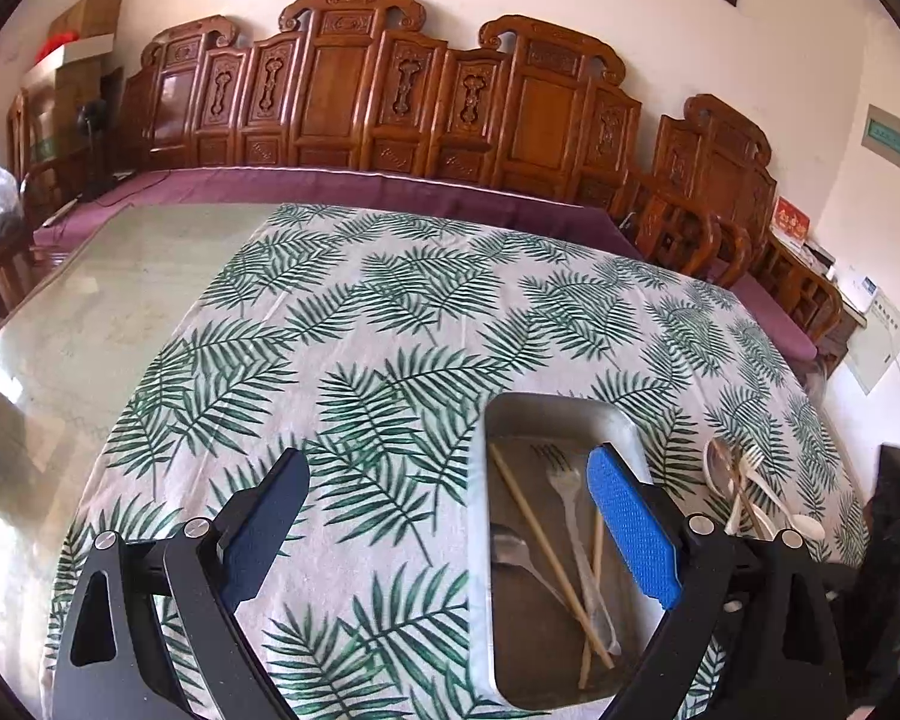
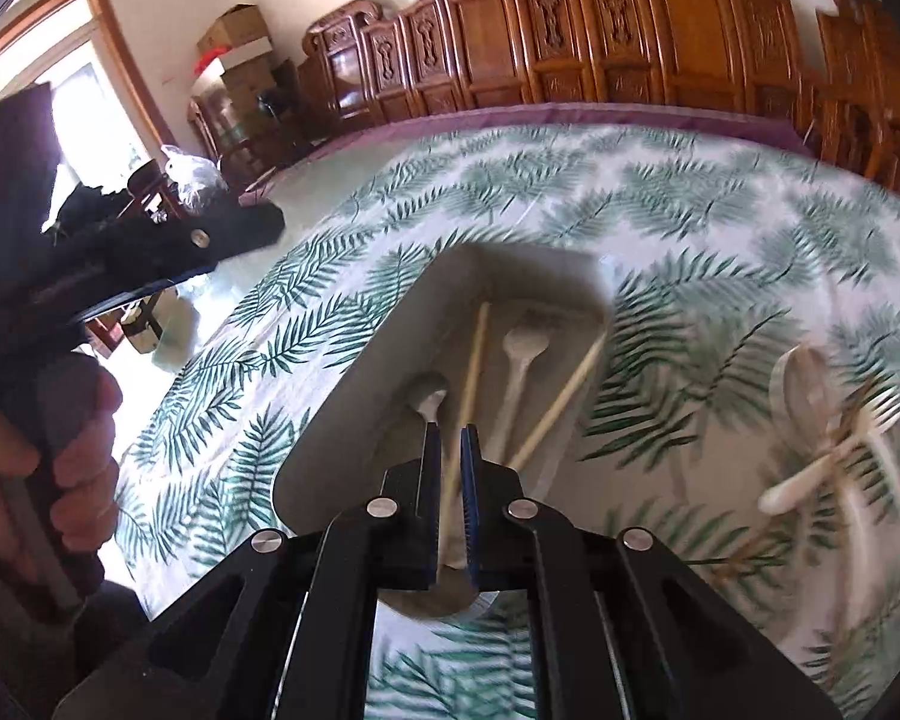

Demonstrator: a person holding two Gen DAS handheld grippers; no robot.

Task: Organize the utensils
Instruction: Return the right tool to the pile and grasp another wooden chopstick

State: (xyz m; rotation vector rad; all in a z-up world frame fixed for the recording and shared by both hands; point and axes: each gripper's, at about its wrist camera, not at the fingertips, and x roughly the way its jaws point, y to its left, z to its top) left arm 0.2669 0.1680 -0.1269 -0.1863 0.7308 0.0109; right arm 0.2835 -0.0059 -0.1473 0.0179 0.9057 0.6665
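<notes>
Carved wooden chairs [image 1: 354,90] line the far wall behind a table spread with a palm-leaf tablecloth [image 1: 390,312], part of its glass top bare at one side. On the cloth sits a shallow metal tray [image 1: 513,414], rectangular with rounded corners, dull grey inside. In it lie two pale wooden chopsticks [image 1: 543,546] crossing near their lower ends, a white plastic fork [image 1: 564,480] with its tines toward the far rim, and a metal spoon [image 1: 513,546] along the near left side. Just beside the tray on the cloth, a small heap of utensils [image 1: 750,492] waits: a white spoon, a white fork and thin sticks tangled together. The left gripper [image 1: 447,477] hangs above the cloth with its blue-padded fingers spread wide and nothing between them; its right finger overlaps the tray's right side in the view. In the right wrist view a hand [image 2: 60,462] grips its black handle. The right gripper [image 2: 450,438] hovers over the tray's near end, its jaws drawn almost together with only a narrow slit between the pads; a chopstick shows through that slit, and whether the pads pinch it cannot be told through the motion blur.
</notes>
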